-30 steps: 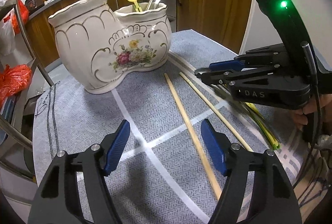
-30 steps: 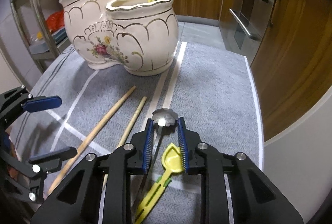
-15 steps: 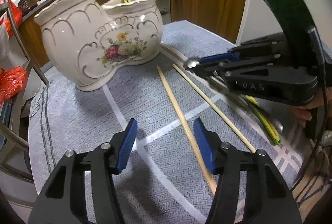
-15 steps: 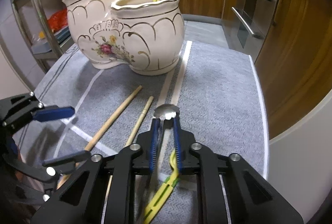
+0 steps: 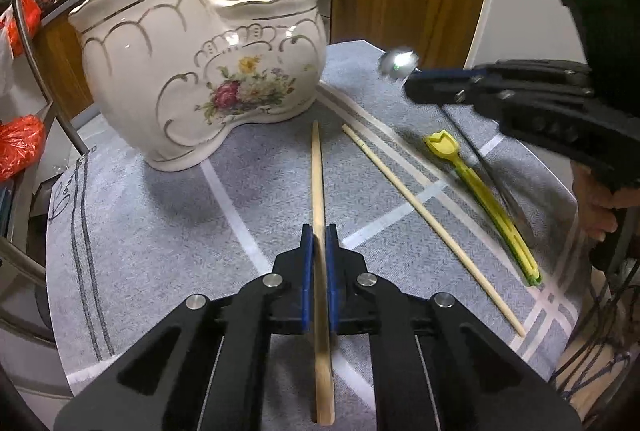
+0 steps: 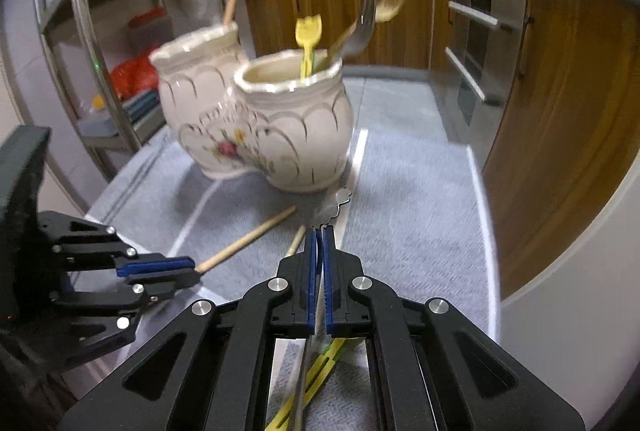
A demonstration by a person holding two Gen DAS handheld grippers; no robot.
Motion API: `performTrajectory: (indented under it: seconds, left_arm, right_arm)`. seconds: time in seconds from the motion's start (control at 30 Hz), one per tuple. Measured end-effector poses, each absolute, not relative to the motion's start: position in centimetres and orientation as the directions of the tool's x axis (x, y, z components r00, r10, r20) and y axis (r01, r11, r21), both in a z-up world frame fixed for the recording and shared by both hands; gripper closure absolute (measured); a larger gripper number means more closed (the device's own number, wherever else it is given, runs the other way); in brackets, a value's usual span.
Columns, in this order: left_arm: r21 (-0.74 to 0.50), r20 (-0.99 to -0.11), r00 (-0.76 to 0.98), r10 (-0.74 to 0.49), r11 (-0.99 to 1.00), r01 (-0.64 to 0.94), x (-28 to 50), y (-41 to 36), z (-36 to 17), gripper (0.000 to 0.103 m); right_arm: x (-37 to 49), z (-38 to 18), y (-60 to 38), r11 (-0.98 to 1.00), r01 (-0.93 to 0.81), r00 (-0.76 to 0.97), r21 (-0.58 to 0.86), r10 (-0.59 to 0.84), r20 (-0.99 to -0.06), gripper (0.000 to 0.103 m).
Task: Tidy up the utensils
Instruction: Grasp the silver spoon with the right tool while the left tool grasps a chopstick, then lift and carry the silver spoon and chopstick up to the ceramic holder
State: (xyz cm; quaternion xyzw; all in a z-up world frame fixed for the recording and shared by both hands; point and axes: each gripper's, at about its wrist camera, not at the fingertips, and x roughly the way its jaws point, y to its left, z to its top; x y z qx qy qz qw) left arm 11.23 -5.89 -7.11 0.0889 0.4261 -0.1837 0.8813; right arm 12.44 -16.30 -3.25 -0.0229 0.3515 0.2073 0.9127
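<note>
Gripping one chopstick (image 5: 318, 191) near its rear end, the left tool (image 5: 319, 251) risks levering it sideways; the right tool (image 6: 319, 259), clamped on the spoon (image 6: 338, 201), could clip the holder (image 6: 296, 127) at twelve o'clock.

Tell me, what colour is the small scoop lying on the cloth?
Yellow; the small scoop shows best in the left wrist view.

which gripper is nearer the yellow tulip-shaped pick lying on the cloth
Right. The right gripper hangs just above the yellow pick, shut on a metal spoon. The left gripper sits farther off, across a loose chopstick, clamping another chopstick.
</note>
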Motion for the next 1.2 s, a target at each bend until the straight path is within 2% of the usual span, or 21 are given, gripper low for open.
performTrajectory:
  seconds: [0.23,0.63,1.03,1.2]
  left_arm:
    - [-0.019,-0.713,0.635,-0.297,0.914,0.406,9.2,-3.5,-5.3,0.097]
    - [0.058,-0.513,0.796,-0.323,0.912,0.407,5.6,-1.5,-1.6,0.097]
    - [0.022,-0.348,0.881,-0.320,0.937,0.349,5.6,0.7,1.1,0.097]
    - [-0.044,-0.287,0.900,-0.327,0.943,0.329,7.4,2.1,3.4,0.097]
  right_arm:
    - [10.6,-1.0,-17.0,0.913,-0.403,0.747,0.062,0.367,-0.554,0.100]
    - [8.3,2.1,-18.0,0.929,-0.366,0.857,0.045,0.356,-0.374,0.100]
    - [9.2,2.5,-18.8,0.931,-0.349,0.858,0.108,0.364,-0.362,0.100]
    - [10.1,3.7,-18.2,0.928,-0.351,0.866,0.121,0.371,-0.334,0.100]
